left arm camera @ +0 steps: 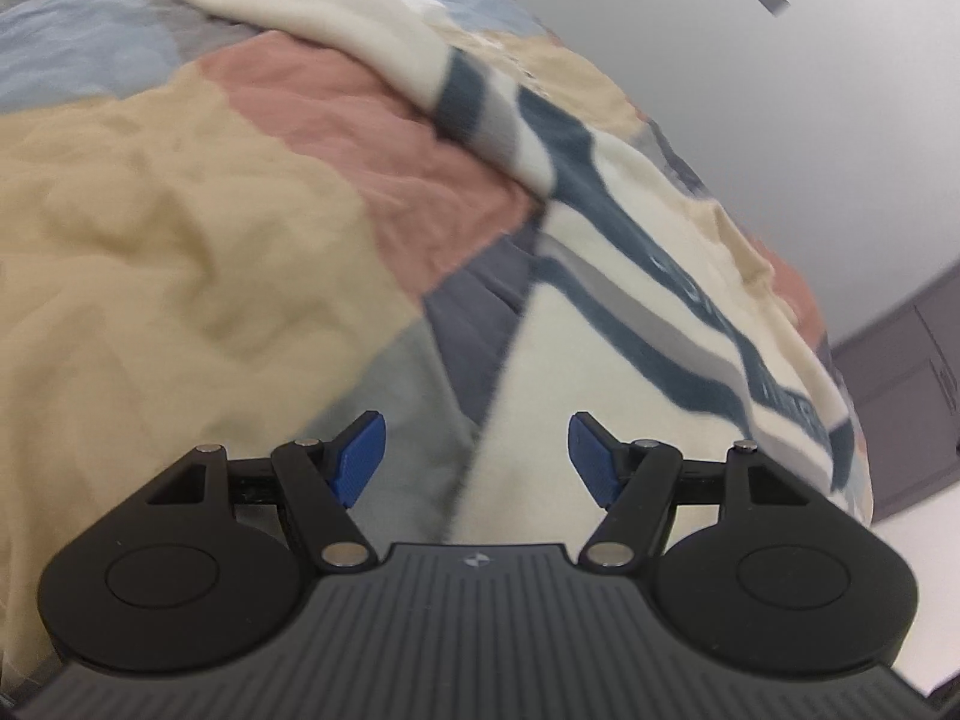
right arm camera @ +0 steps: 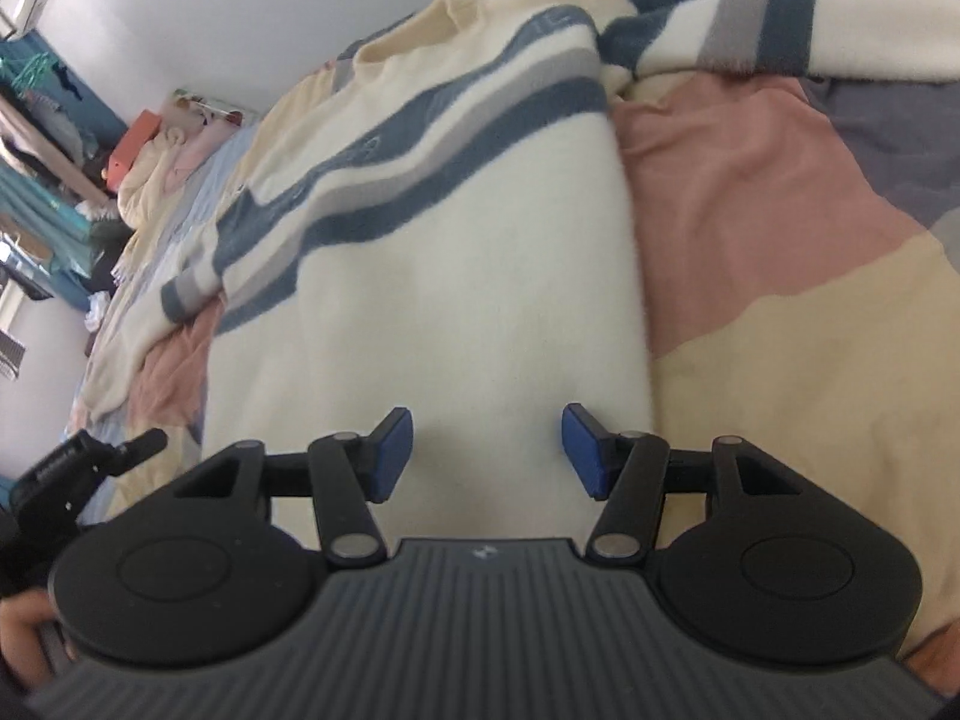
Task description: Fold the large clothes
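Sweater, cream with navy and grey stripes, lies spread flat on the patchwork bed cover, and everything here is placed against it. From the left wrist view, the left gripper hovers over the sweater's near corner, straddling its side edge: cream knit runs ahead and to the right of the fingers, bare cover to their left. Those fingers stand apart with nothing between them. From the right wrist view, the right gripper sits squarely over the sweater's plain lower body, its fingers also apart and empty; the sweater's long axis runs away from them toward the striped chest and one sleeve flung out to the upper right. Judging by this, both hands are near the hem end, the right more centred.
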`<move>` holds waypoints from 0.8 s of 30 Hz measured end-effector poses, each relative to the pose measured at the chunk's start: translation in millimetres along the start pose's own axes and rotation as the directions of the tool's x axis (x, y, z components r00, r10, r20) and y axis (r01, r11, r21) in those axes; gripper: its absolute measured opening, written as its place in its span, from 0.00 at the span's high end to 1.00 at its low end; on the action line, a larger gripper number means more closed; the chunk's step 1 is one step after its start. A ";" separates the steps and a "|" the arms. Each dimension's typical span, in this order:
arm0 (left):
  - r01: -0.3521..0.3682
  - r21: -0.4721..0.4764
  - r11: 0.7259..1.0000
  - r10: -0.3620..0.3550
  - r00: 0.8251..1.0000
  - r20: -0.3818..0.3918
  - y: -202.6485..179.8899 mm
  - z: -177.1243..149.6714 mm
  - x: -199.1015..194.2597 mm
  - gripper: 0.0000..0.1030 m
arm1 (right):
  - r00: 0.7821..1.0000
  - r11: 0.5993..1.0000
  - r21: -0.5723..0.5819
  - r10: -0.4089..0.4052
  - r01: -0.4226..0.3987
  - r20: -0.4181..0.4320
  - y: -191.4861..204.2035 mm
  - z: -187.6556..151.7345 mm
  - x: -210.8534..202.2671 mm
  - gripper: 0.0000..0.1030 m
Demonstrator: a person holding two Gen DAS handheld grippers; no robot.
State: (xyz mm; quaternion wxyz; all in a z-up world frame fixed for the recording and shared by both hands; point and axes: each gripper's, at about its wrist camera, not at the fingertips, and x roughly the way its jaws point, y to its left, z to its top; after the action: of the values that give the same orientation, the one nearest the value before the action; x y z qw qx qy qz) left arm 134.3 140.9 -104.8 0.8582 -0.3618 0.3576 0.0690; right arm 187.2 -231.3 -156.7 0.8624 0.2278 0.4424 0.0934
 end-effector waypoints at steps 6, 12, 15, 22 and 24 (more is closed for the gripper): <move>-0.009 -0.050 0.999 0.009 1.000 -0.007 5.5 6.6 11.2 0.30 | 0.999 0.993 0.108 0.047 -0.047 -0.002 -15.1 -2.1 -0.2 0.45; 0.010 -0.028 1.000 -0.011 0.999 -0.034 1.1 1.4 16.2 0.30 | 0.995 0.971 0.238 -0.002 -0.022 0.098 -35.3 0.5 -11.8 0.43; 0.023 -0.007 1.000 -0.023 0.998 -0.059 -2.2 -4.1 19.1 0.30 | 0.993 0.950 0.310 -0.067 0.034 0.095 -46.3 0.8 -10.5 0.36; 0.118 -0.034 0.992 -0.122 0.980 -0.156 -9.0 -16.8 25.6 0.29 | 0.991 0.939 0.324 0.132 -0.115 -0.030 -37.6 -8.5 16.0 0.35; 0.122 -0.038 0.992 -0.127 0.979 -0.161 -10.9 -20.5 24.6 0.29 | 0.978 0.931 0.309 0.207 -0.194 -0.011 -32.6 -9.9 12.8 0.35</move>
State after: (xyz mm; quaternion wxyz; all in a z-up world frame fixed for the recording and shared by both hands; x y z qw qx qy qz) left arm 145.0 115.7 -124.8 0.8235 -0.3999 0.4023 -0.0097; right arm 185.4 -252.2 -186.3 0.7929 0.4004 0.4445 0.1161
